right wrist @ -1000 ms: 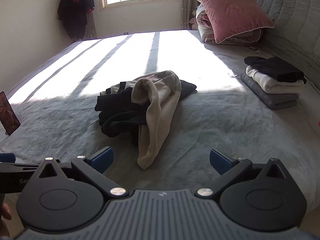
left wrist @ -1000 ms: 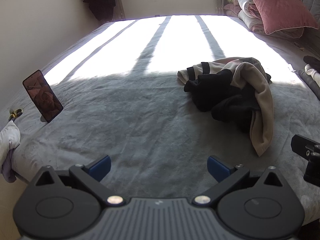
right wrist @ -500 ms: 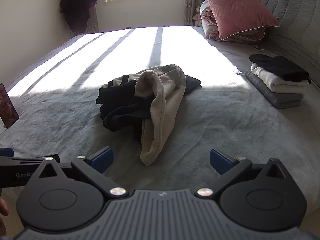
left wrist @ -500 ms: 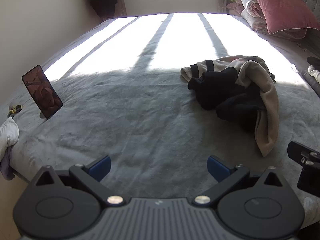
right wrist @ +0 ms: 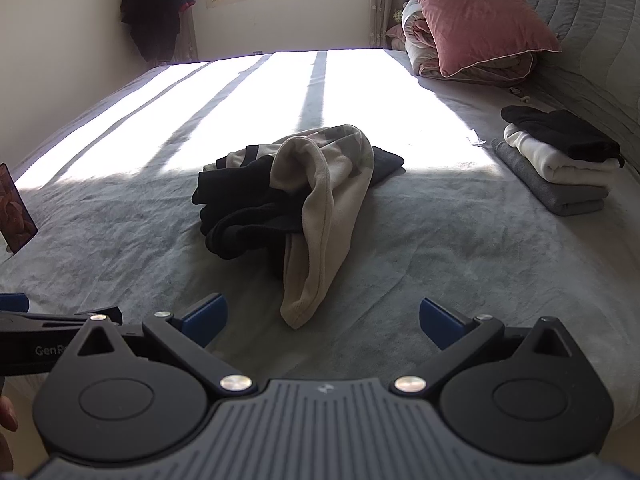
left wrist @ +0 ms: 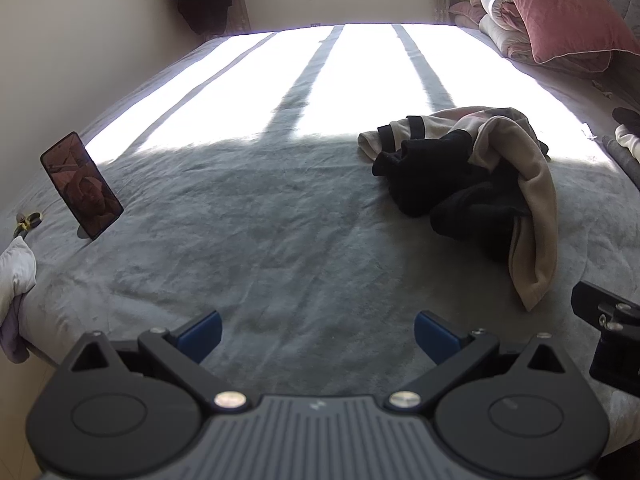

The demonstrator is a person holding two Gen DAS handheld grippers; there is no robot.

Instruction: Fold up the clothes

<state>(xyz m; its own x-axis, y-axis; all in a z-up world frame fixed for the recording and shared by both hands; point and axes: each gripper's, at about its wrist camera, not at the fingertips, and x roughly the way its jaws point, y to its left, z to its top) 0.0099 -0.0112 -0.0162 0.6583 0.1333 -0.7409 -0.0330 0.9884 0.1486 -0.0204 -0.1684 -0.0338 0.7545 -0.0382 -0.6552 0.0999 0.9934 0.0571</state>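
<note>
A crumpled beige and black garment point(right wrist: 316, 196) lies in a heap on the grey bed point(right wrist: 440, 264); it also shows at the right of the left wrist view point(left wrist: 480, 176). My right gripper point(right wrist: 323, 320) is open and empty, low over the bed's near edge, with the garment's beige tip just ahead between its fingers. My left gripper point(left wrist: 318, 334) is open and empty over bare bedspread point(left wrist: 240, 248), to the left of the garment. Part of the right gripper's body point(left wrist: 608, 340) shows at the right edge of the left wrist view.
A stack of folded clothes point(right wrist: 560, 160) sits at the bed's right side. A pink pillow on rolled bedding point(right wrist: 472, 28) lies at the far right. A phone point(left wrist: 82, 186) stands propped at the bed's left edge, with white cloth point(left wrist: 14, 268) near it.
Both grippers have moved slightly forward toward the garment. Both stay open and empty; the garment has not moved.
</note>
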